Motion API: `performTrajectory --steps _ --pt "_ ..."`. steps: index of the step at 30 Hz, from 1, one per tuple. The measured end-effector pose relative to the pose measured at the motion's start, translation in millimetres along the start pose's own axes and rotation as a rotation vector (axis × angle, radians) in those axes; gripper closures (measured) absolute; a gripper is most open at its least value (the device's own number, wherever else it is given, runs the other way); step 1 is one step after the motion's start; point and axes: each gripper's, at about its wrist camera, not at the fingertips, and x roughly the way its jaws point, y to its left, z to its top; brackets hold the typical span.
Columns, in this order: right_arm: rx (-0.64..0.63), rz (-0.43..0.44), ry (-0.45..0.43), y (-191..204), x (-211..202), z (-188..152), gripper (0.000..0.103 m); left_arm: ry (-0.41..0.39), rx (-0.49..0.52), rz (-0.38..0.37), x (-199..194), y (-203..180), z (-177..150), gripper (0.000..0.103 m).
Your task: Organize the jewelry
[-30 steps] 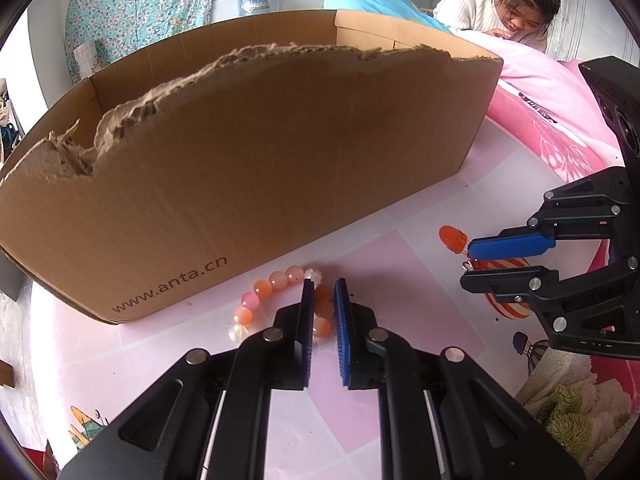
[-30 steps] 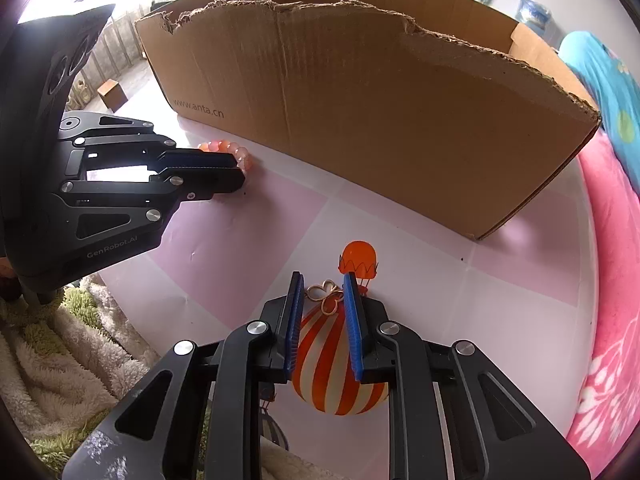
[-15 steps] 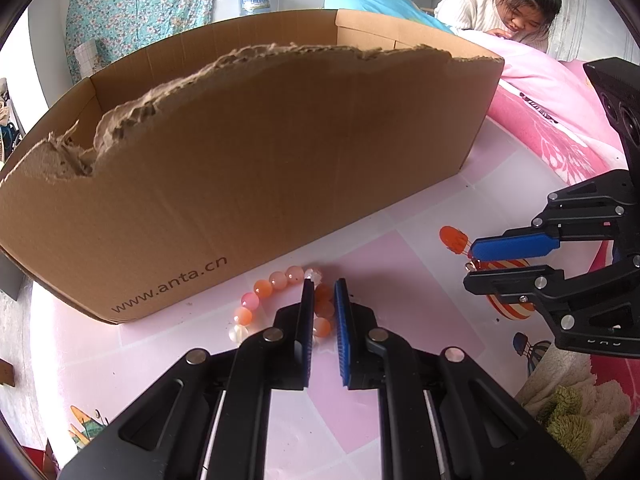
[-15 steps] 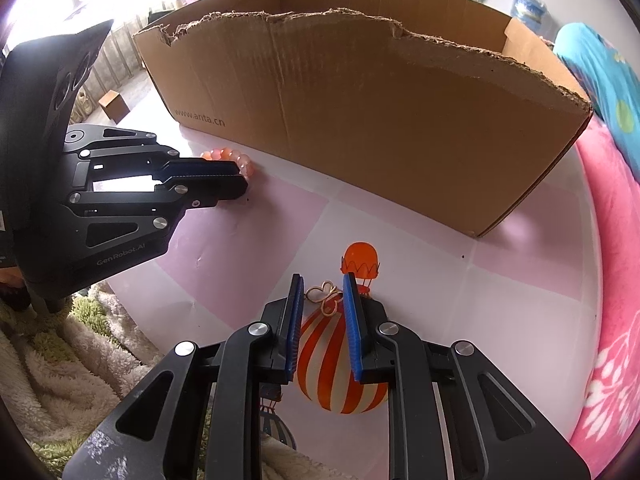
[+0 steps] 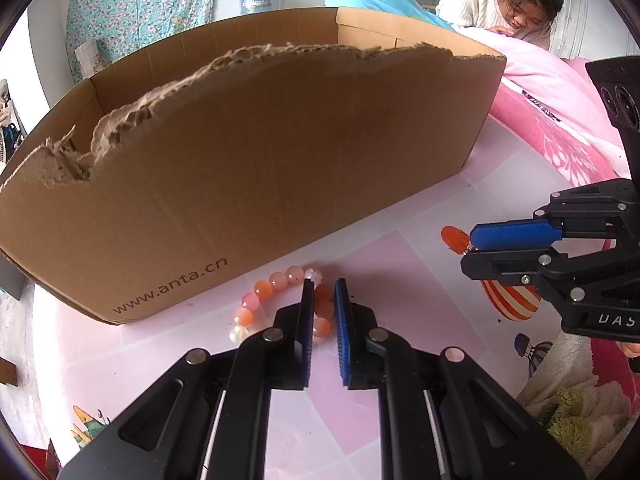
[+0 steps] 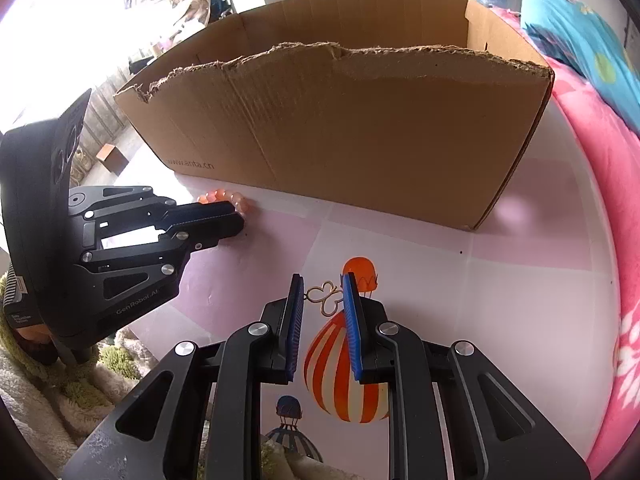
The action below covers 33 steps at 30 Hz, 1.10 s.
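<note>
A bracelet of pink and orange beads (image 5: 260,290) lies on the pink table cover against the foot of the cardboard box (image 5: 240,160). My left gripper (image 5: 324,284) is shut on its right side, with orange beads pinched between the blue pads. In the right wrist view, that gripper (image 6: 236,220) sits at the left with the bracelet (image 6: 228,196) at its tip. My right gripper (image 6: 322,280) is shut on a small gold butterfly-shaped piece (image 6: 324,296), which spans both pads just above the cover. In the left wrist view, the right gripper (image 5: 468,248) reaches in from the right.
The tall cardboard box (image 6: 360,140) has a torn top edge and fills the far side. Balloon prints (image 6: 344,372) decorate the cover. A fluffy towel (image 5: 580,420) lies at the near edge. Pink bedding (image 6: 600,160) and a person (image 5: 520,0) are beyond the table.
My right gripper has rolled and risen slightly, keeping the gold butterfly piece between its pads. The left gripper and the bracelet have stayed still.
</note>
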Motion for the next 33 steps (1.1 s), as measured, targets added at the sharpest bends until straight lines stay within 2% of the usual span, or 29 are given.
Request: performTrajectory --steps 14,21,33 --pt "0.028 0.021 -0.039 2.6 -3.6 1.7 0.085 0.002 -0.003 0.01 1.9 -2.8 -0.5 0.093" --pt "0.038 0.028 -0.048 -7.0 -26.4 -2.6 0.085 0.002 -0.002 0.01 1.6 -2.6 -0.2 0.093" --pt "0.043 0.034 -0.053 -10.0 -33.9 -3.4 0.085 0.002 -0.002 0.01 1.4 -2.9 0.0 0.093"
